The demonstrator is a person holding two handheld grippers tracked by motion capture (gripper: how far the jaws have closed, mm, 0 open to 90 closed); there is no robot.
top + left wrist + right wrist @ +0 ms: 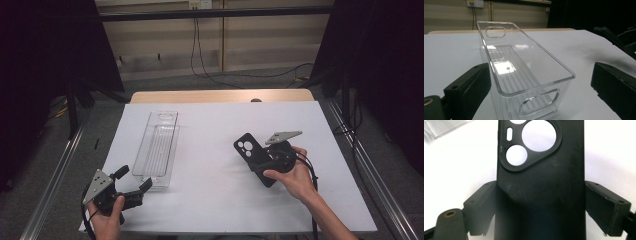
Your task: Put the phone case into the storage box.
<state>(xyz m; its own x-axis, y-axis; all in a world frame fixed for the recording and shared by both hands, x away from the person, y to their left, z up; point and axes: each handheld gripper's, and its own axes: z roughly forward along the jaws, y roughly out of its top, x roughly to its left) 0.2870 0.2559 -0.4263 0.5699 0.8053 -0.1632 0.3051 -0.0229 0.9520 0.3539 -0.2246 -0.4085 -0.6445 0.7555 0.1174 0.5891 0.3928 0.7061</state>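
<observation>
Right gripper view: right gripper (540, 205) clamps black phone case (541, 185), its lower end cut off; left gripper (135, 181) wide by clear bin (157, 145).

A white sheet (215, 165) covers a wooden table (220, 96), beyond which black cables (200, 60) trail down a pale wall to grey floor, with dark curtains, seemingly, at both sides.

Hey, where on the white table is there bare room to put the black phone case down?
Bare white table lies between the clear bin and the phone case, and along the far edge behind both. The near-left corner is crowded by the left tongs beside the bin's end.
</observation>
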